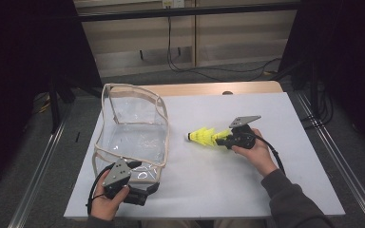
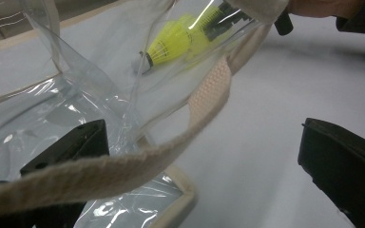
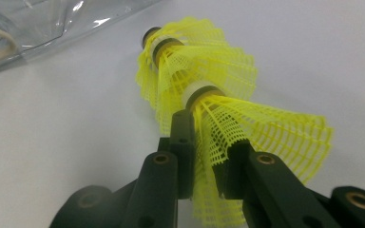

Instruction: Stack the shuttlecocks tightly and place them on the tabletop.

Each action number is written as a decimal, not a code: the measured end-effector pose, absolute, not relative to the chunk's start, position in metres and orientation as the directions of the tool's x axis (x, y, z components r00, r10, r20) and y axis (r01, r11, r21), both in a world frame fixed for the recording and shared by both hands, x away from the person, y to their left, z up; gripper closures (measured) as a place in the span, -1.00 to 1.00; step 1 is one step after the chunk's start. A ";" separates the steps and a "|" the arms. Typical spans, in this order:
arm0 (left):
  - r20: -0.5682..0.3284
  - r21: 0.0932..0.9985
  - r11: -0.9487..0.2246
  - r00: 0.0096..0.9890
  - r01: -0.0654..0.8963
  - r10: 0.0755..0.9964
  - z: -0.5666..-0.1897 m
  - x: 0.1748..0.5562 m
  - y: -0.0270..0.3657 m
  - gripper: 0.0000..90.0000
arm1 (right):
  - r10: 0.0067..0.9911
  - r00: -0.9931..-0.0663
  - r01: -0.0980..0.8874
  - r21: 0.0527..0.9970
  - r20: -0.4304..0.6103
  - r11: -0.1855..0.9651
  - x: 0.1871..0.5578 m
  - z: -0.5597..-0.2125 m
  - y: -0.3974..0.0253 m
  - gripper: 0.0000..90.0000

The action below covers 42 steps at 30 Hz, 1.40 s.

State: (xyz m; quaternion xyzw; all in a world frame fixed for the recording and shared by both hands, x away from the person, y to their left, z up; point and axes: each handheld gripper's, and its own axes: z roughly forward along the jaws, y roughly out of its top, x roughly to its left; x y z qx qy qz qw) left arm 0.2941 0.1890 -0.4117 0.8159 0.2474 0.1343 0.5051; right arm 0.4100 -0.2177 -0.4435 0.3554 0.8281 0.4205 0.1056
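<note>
White table fills the high view's centre, dark room and cables behind; the shuttlecocks sit right of centre in the right gripper, outside the clear bag at left, so bagging remains. Left gripper view: left gripper's fingers spread around the bag's strap. Right gripper view: fingers clenched on the shuttlecocks' yellow skirt.

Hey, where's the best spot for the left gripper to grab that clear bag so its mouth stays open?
Probably the beige webbing rim of the clear bag, at its near corner, coming from the person's side. The left gripper is already there with its jaws apart around the strap; the webbing looks stiffer than the crinkled film.
</note>
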 end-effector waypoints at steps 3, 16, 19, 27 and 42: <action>-0.027 0.890 -0.371 0.842 0.266 0.540 -0.412 0.294 0.189 -0.93 | 0.678 -0.724 0.507 0.764 0.127 0.399 0.409 -0.442 -0.220 0.70; -0.031 0.891 -0.367 0.841 0.267 0.540 -0.412 0.294 0.189 -0.93 | 0.657 -0.743 0.514 0.737 0.128 0.438 0.406 -0.442 -0.225 0.92; -0.022 0.889 -0.374 0.840 0.264 0.541 -0.411 0.294 0.190 -0.93 | 0.650 -0.748 0.514 0.738 0.135 0.438 0.405 -0.442 -0.224 0.95; -0.027 0.890 -0.370 0.841 0.266 0.540 -0.411 0.294 0.189 -0.93 | 0.650 -0.747 0.495 0.768 0.138 0.407 0.405 -0.438 -0.223 0.95; -0.028 0.891 -0.369 0.842 0.266 0.539 -0.411 0.294 0.189 -0.93 | 0.645 -0.750 0.482 0.788 0.144 0.384 0.405 -0.440 -0.216 0.94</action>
